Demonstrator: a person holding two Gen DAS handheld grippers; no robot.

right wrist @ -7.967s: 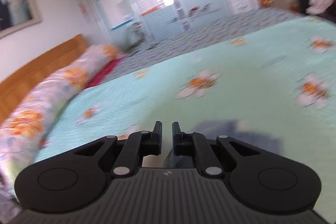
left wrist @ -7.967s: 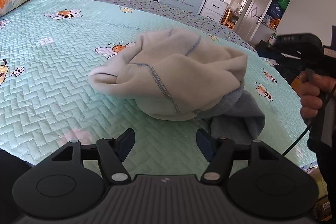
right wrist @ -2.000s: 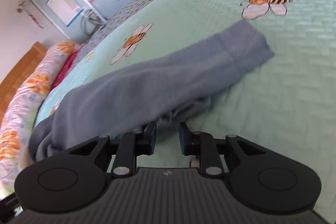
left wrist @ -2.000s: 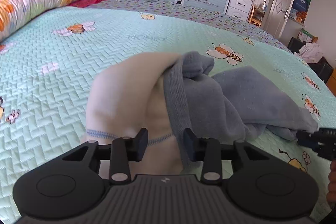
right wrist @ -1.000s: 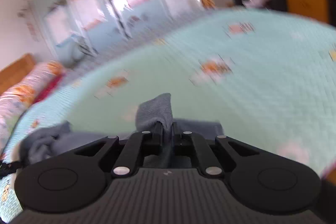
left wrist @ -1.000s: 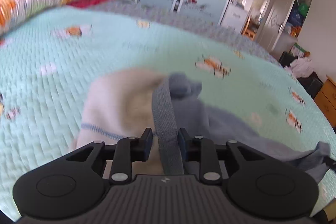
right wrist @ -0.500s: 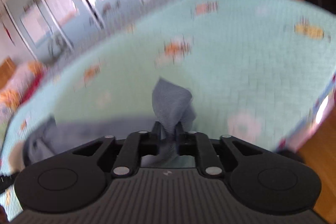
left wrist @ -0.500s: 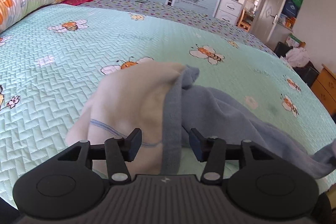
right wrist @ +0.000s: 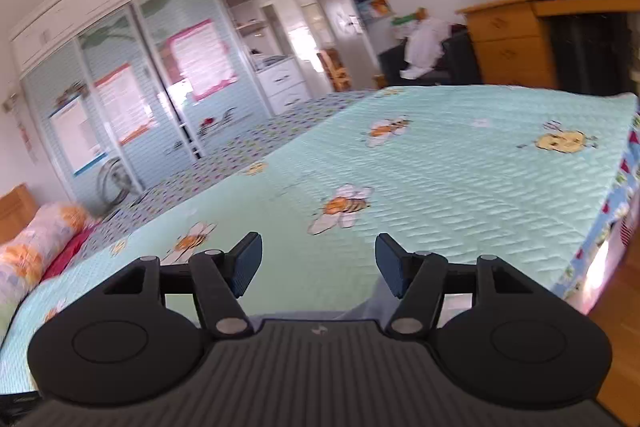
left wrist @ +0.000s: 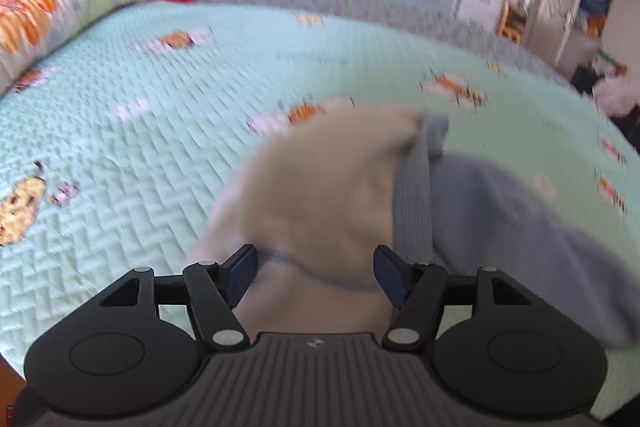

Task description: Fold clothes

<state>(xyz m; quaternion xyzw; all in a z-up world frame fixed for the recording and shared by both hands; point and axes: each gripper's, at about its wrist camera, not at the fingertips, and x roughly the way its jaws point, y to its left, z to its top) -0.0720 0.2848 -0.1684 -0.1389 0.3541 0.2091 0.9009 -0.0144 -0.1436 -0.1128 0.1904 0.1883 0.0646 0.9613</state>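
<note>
Our left gripper (left wrist: pixel 314 277) is spread wide over the garment (left wrist: pixel 320 195), a soft cream-lined grey piece lying bunched on the bed (left wrist: pixel 140 155) with its grey part trailing right; our right gripper (right wrist: pixel 318 265) is spread too, holding nothing. We judge the garment light and floppy. The ribbed band (left wrist: pixel 412 203) looks the firmest place to pinch.

Two black plastic handheld grippers with blue-padded fingers, seen from their own wrist cameras. The left gripper (left wrist: pixel 315 277) points forward and slightly downward, fingers spread wide. The right gripper (right wrist: pixel 319 265) sits nearly level, fingers equally far apart, nothing caught between its pads (right wrist: pixel 247 264).
</note>
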